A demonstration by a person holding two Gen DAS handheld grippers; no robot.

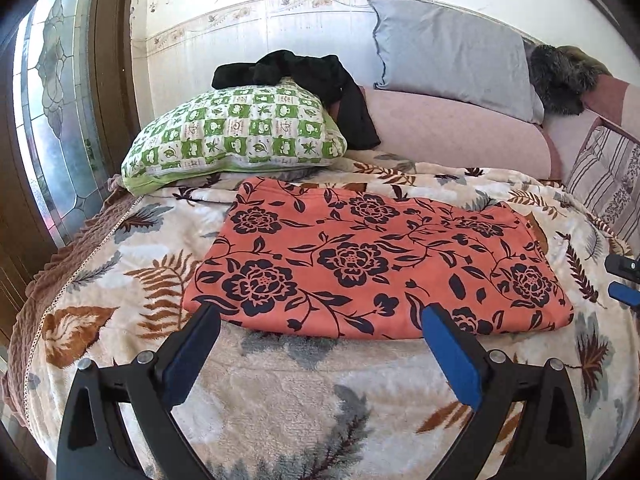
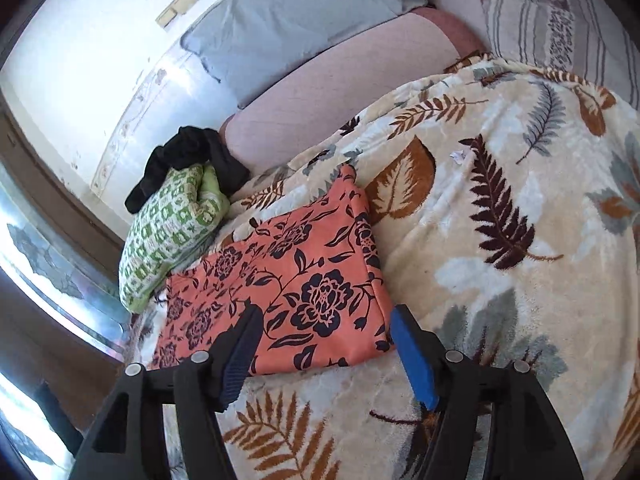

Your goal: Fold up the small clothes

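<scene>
An orange garment with dark blue flowers (image 1: 372, 260) lies folded flat in a rectangle on the leaf-patterned blanket (image 1: 280, 400). It also shows in the right wrist view (image 2: 288, 296). My left gripper (image 1: 320, 316) is open and empty, its fingertips at the garment's near edge. My right gripper (image 2: 324, 316) is open and empty, over the garment's near right corner. The right gripper's tips show at the right edge of the left wrist view (image 1: 622, 280).
A green-and-white checked pillow (image 1: 236, 132) lies beyond the garment with a black garment (image 1: 312, 80) draped over it. A grey pillow (image 1: 448, 48) leans on a pink bolster (image 1: 452, 132) at the wall. A striped cushion (image 1: 608, 184) sits right. The bed's left edge (image 1: 36, 292) drops beside a glass door.
</scene>
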